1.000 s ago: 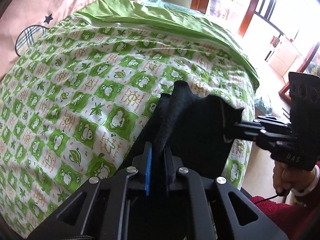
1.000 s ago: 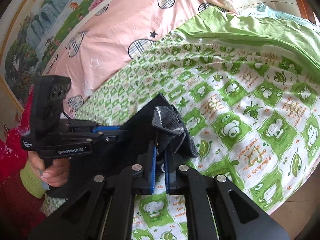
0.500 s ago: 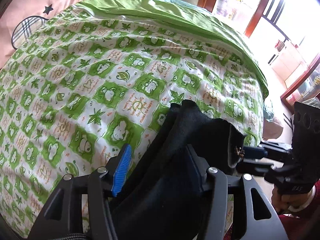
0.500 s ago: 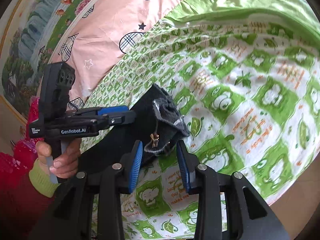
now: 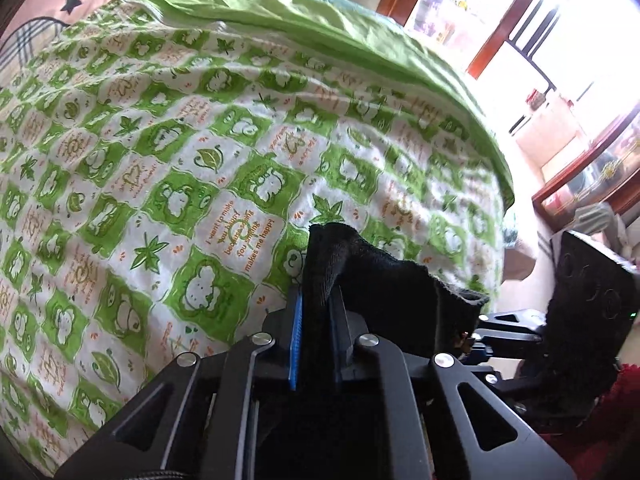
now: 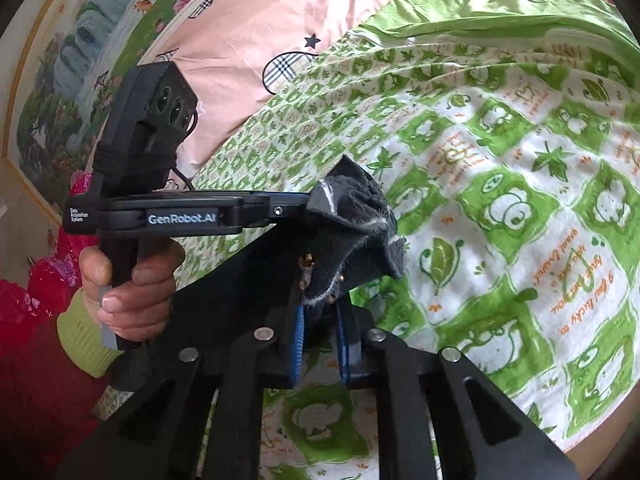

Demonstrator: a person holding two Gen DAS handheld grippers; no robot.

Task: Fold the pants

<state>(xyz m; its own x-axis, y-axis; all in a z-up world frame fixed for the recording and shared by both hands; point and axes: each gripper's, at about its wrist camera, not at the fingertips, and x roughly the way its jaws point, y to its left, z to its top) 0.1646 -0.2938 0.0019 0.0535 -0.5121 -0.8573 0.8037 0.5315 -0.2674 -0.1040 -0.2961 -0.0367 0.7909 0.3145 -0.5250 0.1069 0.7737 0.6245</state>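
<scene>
The black pants (image 5: 384, 292) hang bunched between both grippers over the near edge of the bed. My left gripper (image 5: 317, 300) points steeply down, its jaws closing with a fold of the black cloth pinched between the blue pads. In the right wrist view the left gripper (image 6: 304, 208) reaches in from the left and holds the upper corner, where the grey inside of the pants (image 6: 352, 208) shows. My right gripper (image 6: 322, 320) is closing too, pads pressed on a lower bunch of the same edge. The right gripper (image 5: 480, 336) also shows at the right of the left wrist view.
A green and white frog-print quilt (image 5: 180, 160) covers the bed, with a pink heart-print sheet (image 6: 260, 20) behind it. A bright window (image 5: 560, 20) and a wooden cabinet (image 5: 580, 184) lie past the bed's right side. A hand (image 6: 128, 280) in a red sleeve grips the left handle.
Both grippers held the pants a second ago, opened wide around the cloth half a second ago, and have closed on it again. The left gripper has shifted a little over the quilt.
</scene>
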